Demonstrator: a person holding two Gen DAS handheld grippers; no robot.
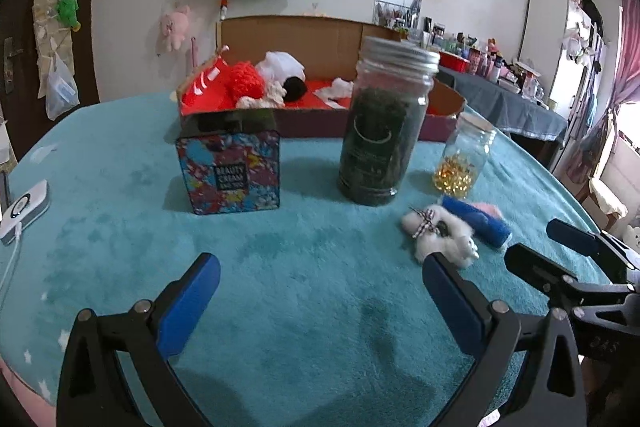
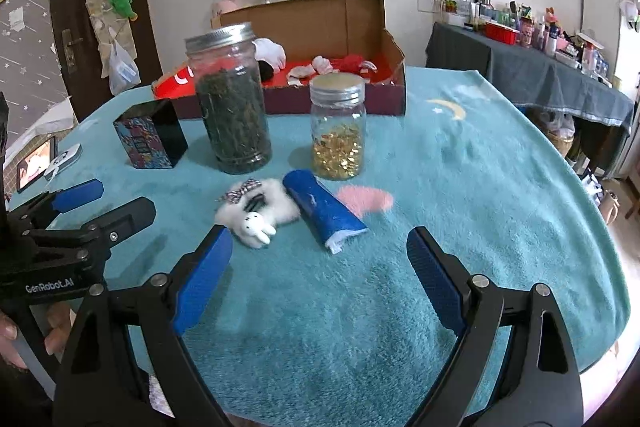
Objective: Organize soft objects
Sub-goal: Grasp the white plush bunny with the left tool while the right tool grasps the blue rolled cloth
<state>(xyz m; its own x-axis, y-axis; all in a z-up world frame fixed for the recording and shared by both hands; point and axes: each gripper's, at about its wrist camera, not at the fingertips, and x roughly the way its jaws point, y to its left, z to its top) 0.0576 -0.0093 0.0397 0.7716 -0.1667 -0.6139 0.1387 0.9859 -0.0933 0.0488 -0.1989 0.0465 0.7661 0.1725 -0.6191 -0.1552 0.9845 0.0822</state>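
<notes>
Just in front of the gold-bead jar (image 2: 338, 131), the plush bunny (image 2: 256, 213) and blue roll (image 2: 322, 209) lie touching on the tabletop (image 2: 460, 187), so either wide-open, empty gripper, right (image 2: 320, 267) or left (image 1: 320, 287), could snag both or topple the jar.

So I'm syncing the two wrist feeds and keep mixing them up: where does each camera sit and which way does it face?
Left wrist: on the left gripper, low over the teal blanket, facing the cardboard box; its own open fingers frame the view, and the right gripper enters at the right edge.
Right wrist: on the right gripper, facing the same way from further right; its open fingers show, the left gripper at the left edge.
Shared: tea jar, gold-bead jar, white plush bunny, blue roll.
</notes>
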